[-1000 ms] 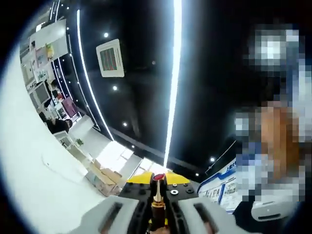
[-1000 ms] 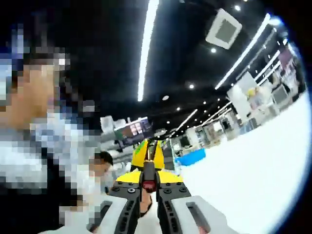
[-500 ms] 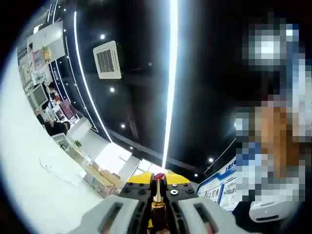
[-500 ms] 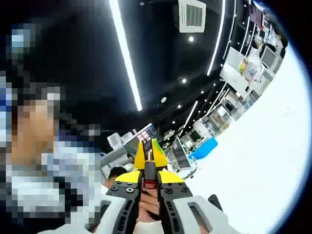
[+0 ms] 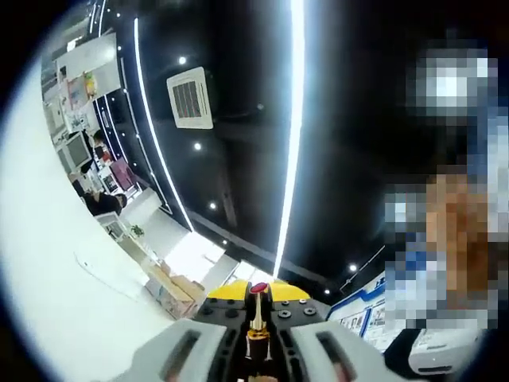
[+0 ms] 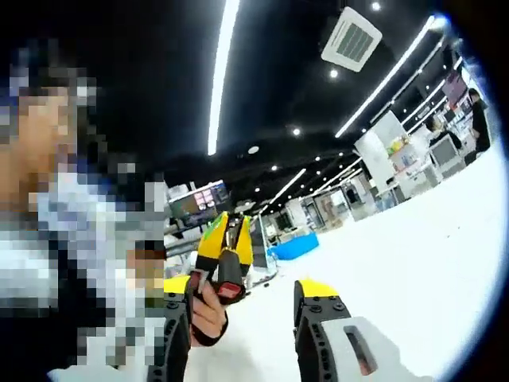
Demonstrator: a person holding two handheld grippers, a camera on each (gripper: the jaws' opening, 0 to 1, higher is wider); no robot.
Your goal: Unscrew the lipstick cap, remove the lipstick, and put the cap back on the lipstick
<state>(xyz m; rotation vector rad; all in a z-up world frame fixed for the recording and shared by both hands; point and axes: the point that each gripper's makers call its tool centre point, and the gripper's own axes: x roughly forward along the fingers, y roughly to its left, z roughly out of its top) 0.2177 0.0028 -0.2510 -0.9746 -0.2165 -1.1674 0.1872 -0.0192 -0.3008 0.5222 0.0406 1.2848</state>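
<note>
A: Where the left gripper [image 5: 258,306] points up at the dark ceiling, what sits between its jaws?

B: A slim gold lipstick tube with a red tip [image 5: 258,314], standing upright, the yellow-tipped jaws clamped together on it.

A: And the right gripper [image 6: 246,306]?

B: Its jaws stand wide apart with nothing between them. Beyond them the other yellow gripper [image 6: 225,251] holds a small dark cap with a red end [image 6: 230,289], a gloved hand [image 6: 205,314] beneath it, all above the white surface [image 6: 413,255].

A: Any writing to read?

B: Only blurred wall posters and a distant screen [image 6: 196,200]; nothing is legible. A square ceiling vent [image 5: 189,98] sits beside long light strips [image 5: 293,135].
</note>
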